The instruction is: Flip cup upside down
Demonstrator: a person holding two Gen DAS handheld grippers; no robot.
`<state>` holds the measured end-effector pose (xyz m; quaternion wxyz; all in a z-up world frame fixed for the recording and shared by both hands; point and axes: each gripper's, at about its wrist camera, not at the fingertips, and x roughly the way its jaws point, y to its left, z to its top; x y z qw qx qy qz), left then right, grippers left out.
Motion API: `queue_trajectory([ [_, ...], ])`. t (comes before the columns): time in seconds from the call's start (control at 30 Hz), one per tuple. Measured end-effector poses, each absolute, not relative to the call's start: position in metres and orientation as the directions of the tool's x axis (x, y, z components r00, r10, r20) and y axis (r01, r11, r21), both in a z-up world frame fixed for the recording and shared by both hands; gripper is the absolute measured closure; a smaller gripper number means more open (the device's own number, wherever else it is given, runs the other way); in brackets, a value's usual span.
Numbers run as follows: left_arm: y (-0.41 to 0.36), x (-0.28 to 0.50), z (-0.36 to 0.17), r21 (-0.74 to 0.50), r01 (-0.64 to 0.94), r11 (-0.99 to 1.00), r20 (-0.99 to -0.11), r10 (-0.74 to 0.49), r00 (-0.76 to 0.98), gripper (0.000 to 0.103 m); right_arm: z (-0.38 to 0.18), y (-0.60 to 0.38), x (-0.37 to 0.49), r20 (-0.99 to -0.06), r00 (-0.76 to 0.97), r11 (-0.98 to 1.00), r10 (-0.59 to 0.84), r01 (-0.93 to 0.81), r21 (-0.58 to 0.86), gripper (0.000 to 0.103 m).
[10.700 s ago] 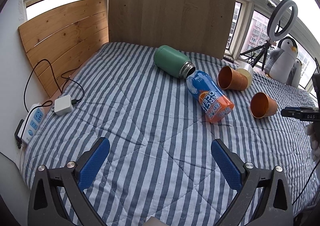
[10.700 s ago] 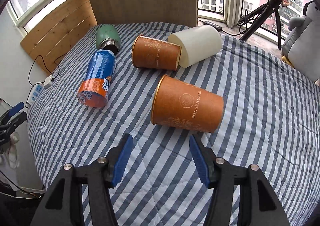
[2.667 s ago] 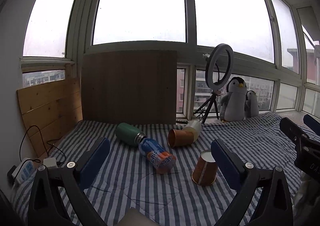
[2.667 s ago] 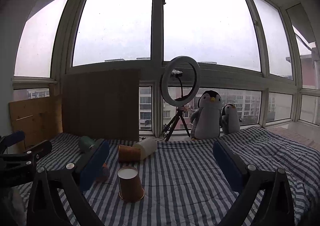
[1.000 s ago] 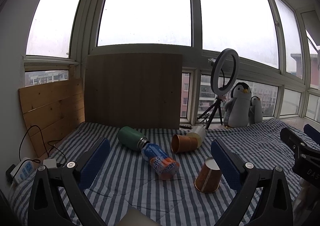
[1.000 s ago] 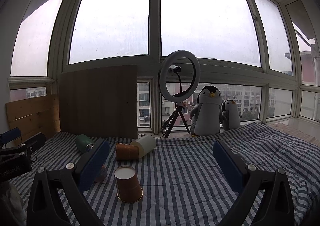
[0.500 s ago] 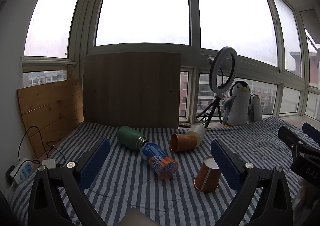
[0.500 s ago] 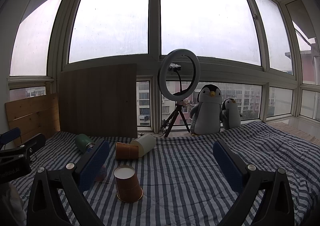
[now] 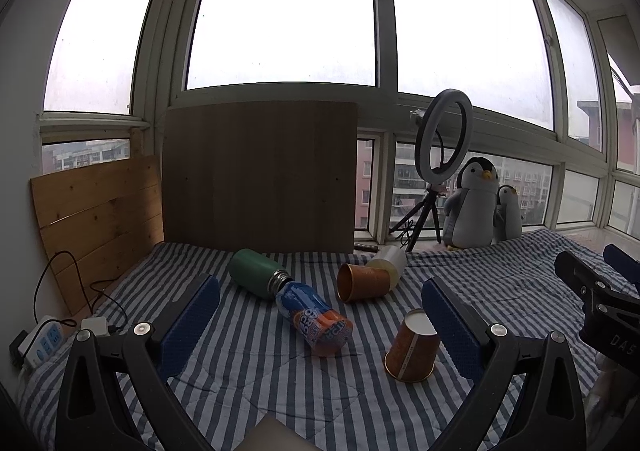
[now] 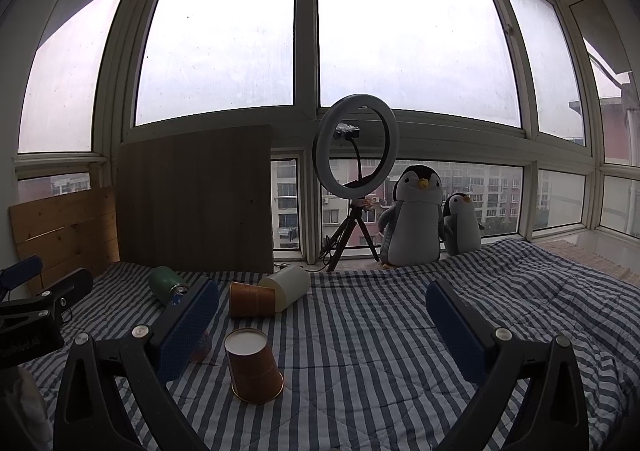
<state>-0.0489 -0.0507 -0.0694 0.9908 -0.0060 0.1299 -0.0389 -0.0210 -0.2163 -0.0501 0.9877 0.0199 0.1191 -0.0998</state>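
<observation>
An orange paper cup stands upside down on the striped bed cover, white base up; it also shows in the right wrist view. A second orange cup lies on its side behind it, against a cream cup. My left gripper is open and empty, held back from the cups. My right gripper is open and empty, with the upside-down cup just right of its left finger. Each gripper appears at the edge of the other's view.
A green flask and a blue-orange bottle lie left of the cups. A brown board and a wooden panel lean at the back. A ring light on a tripod and plush penguins stand by the window. A power strip lies left.
Over the long span the near orange cup went from lying on its side to standing upside down. In the last second both grippers only drifted slightly; the cups have not moved.
</observation>
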Motion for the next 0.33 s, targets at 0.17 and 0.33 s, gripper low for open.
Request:
queue_trajectory([
  [0.17,-0.048,-0.0468,-0.0709,-0.032,0.072,0.997,-0.263,-0.078,0.962,0.001,-0.0508,-0.2158,-0.0206,-0.242,0.951,0.98,-0.19,0.2,0.017,0.001],
  [0.33,-0.0476,-0.0448,-0.0744,-0.008,0.065,0.998,-0.266,-0.065,0.962,0.001,-0.0524,-0.2149,-0.0177,-0.252,0.949,0.98,-0.19,0.199,0.012,0.001],
])
